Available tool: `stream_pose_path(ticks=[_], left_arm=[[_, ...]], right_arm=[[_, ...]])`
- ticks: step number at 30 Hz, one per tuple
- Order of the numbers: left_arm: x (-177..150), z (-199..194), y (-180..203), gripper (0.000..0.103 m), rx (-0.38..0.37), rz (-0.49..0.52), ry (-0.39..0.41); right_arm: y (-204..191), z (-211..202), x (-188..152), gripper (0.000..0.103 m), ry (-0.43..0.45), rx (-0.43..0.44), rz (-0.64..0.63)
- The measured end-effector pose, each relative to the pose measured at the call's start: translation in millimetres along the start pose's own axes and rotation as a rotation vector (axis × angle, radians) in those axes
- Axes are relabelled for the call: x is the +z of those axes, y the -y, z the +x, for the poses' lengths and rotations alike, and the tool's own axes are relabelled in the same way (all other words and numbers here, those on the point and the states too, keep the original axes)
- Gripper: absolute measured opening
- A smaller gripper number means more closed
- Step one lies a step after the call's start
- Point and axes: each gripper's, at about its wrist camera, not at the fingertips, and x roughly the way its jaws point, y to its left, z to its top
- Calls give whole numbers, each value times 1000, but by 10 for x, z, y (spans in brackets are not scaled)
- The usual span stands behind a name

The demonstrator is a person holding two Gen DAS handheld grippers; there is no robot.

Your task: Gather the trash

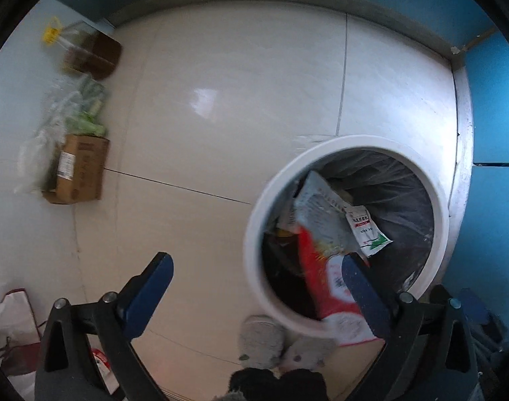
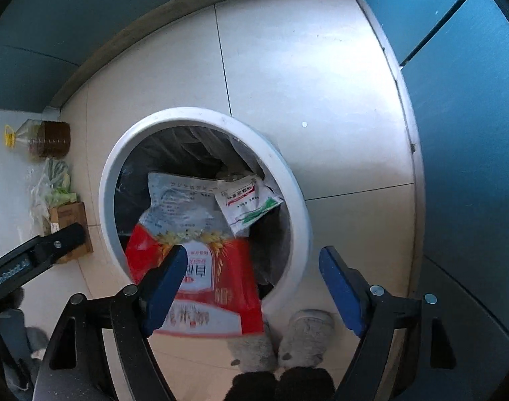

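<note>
Hovering over the bin (image 2: 289,180), both tongs (image 2: 254,269) gape.

Glossy white tiled floor (image 1: 241,107) meets blue walls (image 2: 471,133)

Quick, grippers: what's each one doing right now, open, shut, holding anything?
Left gripper: open, holding nothing, beside the white trash bin.
Right gripper: open, holding nothing; the red and white package lies partly in the bin.
</note>
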Motion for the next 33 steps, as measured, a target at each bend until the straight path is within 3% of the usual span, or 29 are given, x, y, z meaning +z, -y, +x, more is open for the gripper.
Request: stream_pose_path(ticks=[1, 2, 6, 14, 21, 28, 33], left_arm=[[-57, -54, -53, 103, 6, -1, 21], [-115, -141, -101, 103, 15, 1, 51], [-331, -461, -170, 103, 72, 21, 139], [-934, -1429, -459, 103, 41, 22, 240], [-1650, -2728, -874, 103, -13, 20, 375], [-2573, -3970, -1260, 103, -47, 67, 488], [-3161, -4812, -1484, 103, -91, 110, 580]], right_arm=[[-42, -72, -59, 100, 8, -27, -18], [-84, -153, -120, 103, 20, -50, -37], [-158, -450, -318, 103, 77, -119, -105], [-384, -1554, -911, 103, 199, -141, -158], [-612, -2974, -1767, 103, 329, -140, -155], [-828, -4607, -2942, 103, 491, -157, -158], [-955, -5521, -3688, 103, 573, -153, -172]])
